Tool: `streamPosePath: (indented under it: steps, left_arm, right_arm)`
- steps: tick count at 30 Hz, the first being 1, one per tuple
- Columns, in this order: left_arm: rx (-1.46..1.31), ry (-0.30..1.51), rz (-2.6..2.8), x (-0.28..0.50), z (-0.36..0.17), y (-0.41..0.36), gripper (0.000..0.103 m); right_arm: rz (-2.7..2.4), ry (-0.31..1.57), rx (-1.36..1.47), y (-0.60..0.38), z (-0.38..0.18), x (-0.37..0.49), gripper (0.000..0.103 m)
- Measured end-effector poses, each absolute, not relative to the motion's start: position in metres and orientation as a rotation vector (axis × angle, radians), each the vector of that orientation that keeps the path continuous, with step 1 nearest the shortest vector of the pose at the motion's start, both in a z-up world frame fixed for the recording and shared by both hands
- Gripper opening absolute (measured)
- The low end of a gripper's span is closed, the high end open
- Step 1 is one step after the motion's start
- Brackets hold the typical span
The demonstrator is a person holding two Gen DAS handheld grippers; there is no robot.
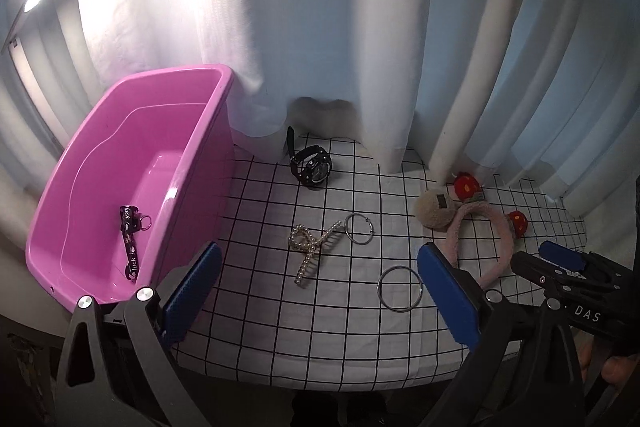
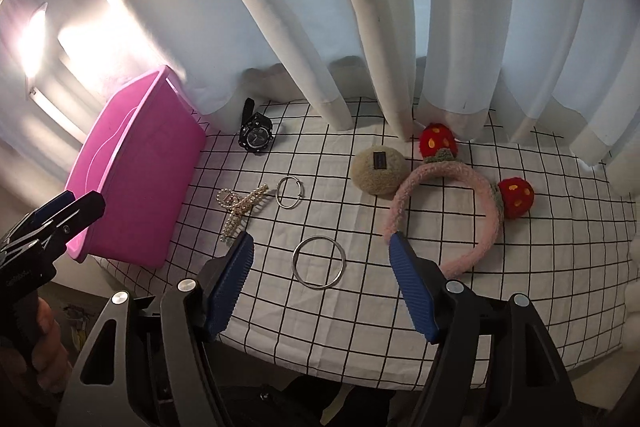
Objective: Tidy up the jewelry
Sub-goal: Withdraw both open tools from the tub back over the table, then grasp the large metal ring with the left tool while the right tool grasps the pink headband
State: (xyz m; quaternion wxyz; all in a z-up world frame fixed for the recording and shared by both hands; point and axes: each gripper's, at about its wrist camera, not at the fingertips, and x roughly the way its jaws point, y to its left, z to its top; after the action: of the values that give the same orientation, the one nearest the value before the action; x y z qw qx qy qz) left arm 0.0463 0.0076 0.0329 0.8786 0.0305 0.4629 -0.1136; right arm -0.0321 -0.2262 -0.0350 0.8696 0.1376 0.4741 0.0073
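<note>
A pink bin (image 1: 224, 83) (image 2: 132, 163) stands at the left of the checked cloth, with a black printed strap (image 1: 129, 239) lying inside. On the cloth lie a black watch (image 1: 312, 165) (image 2: 256, 137), a pearl hair clip (image 1: 308, 247) (image 2: 238, 205), a small silver hoop (image 1: 345, 227) (image 2: 277, 193), a large silver ring (image 1: 377, 289) (image 2: 293, 263) and a pink strawberry headband (image 1: 504, 227) (image 2: 404, 195). My left gripper (image 1: 320, 249) (image 2: 68, 203) hangs open by the bin, empty. My right gripper (image 2: 320, 239) (image 1: 556, 261) is open above the large ring, holding nothing.
A beige plush puff (image 1: 434, 207) (image 2: 378, 167) rests against the headband. White curtains (image 1: 392, 27) (image 2: 360, 7) hang close behind the table and brush the cloth's back edge. The cloth's front edge (image 1: 320, 385) (image 2: 320, 371) runs just below the grippers. A hand (image 2: 44, 347) holds the left gripper's handle.
</note>
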Motion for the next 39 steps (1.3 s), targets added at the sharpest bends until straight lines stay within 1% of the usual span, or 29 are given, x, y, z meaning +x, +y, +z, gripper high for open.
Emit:
streamPosePath:
  steps: [7,17,25,39]
  left_arm:
    - [0.038,1.013,-0.285,0.041,-0.004,-0.011,0.096]
    - [0.043,1.09,-0.216,0.024,-0.068,-0.001,0.096]
    - [0.049,1.1,-0.211,0.014,-0.098,-0.026,0.096]
    - [0.0,1.088,-0.108,0.025,-0.151,-0.071,0.096]
  right_arm:
    - [-0.079,0.992,0.312,-0.259,-0.064,-0.07,0.068]
    - [-0.141,1.034,0.389,-0.296,-0.119,-0.098,0.068]
    - [-0.165,1.043,0.367,-0.325,-0.142,-0.091,0.068]
    - [-0.114,1.032,0.301,-0.365,-0.178,-0.043,0.068]
